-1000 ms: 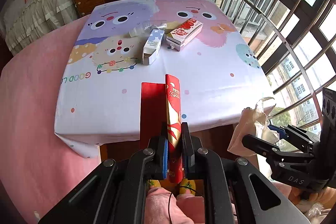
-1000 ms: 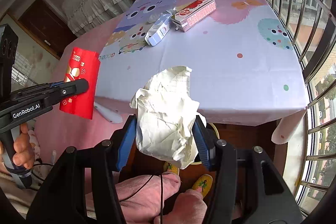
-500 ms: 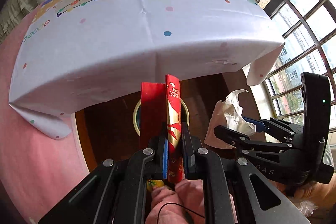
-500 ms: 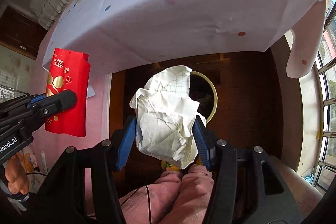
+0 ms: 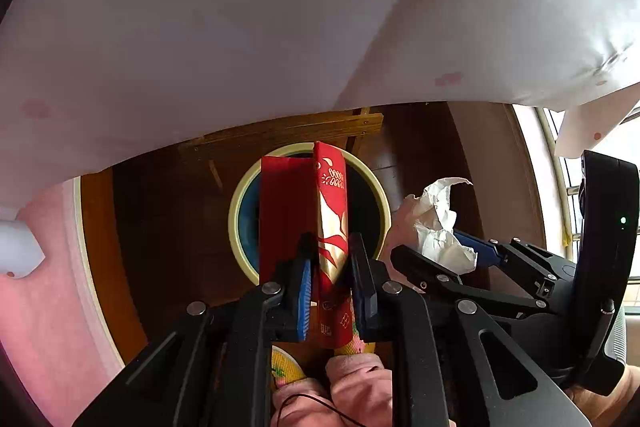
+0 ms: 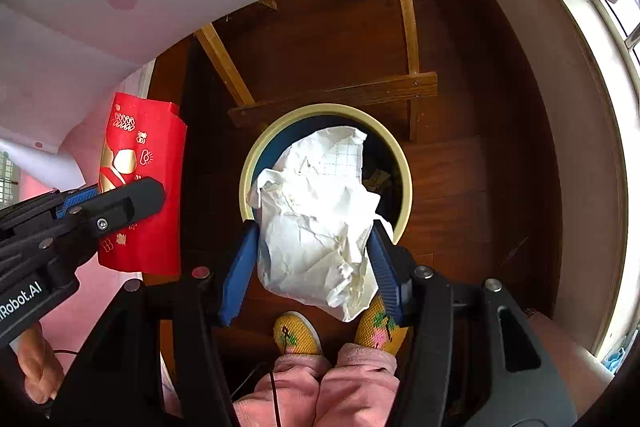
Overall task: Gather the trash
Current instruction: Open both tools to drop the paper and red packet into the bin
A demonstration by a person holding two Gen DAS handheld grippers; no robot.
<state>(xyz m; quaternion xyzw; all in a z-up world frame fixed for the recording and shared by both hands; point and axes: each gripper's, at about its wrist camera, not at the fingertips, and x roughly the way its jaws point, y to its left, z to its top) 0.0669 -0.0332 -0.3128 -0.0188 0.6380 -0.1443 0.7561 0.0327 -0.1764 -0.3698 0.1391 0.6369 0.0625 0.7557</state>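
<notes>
Both tongs have swung down from the surface to the bin [image 6: 404, 163] at mid-frame on the floor, the left tongs [image 5: 329, 269] squeezing the red packet [image 5: 330, 211] and the right tongs [image 6: 312, 259] squeezing the paper ball [image 6: 316, 211], so both look ready to drop.

Dark brown wooden floor [image 6: 480, 167] under a table with light wooden cross braces [image 6: 336, 95]. White dotted tablecloth [image 5: 240, 7] overhangs; daylight enters through a window [image 5: 560, 187] at right.

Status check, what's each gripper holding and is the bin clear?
Left gripper shut on red packet. Right gripper shut on crumpled paper. Bin below, nothing blocking.
</notes>
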